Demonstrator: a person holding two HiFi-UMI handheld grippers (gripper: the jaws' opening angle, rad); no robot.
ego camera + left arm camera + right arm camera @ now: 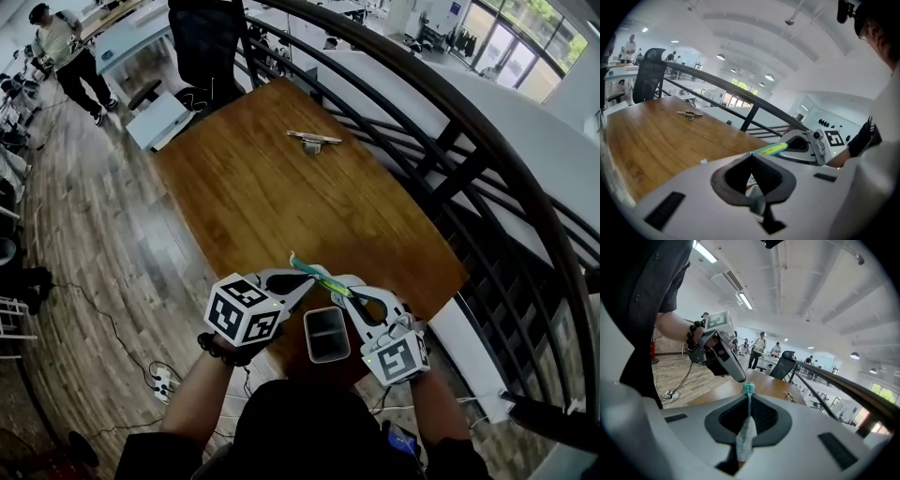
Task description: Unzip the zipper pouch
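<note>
Green-edged pouch shows mostly its zipper edge.

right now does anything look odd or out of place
Nothing stands out. The left gripper and right gripper are shut on the green-zippered pouch, held over the near edge of the brown wooden table; a small metal piece lies farther off.

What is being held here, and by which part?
The zipper pouch, between both grippers: the right gripper is shut on one end of its green edge, the left gripper on the other.
</note>
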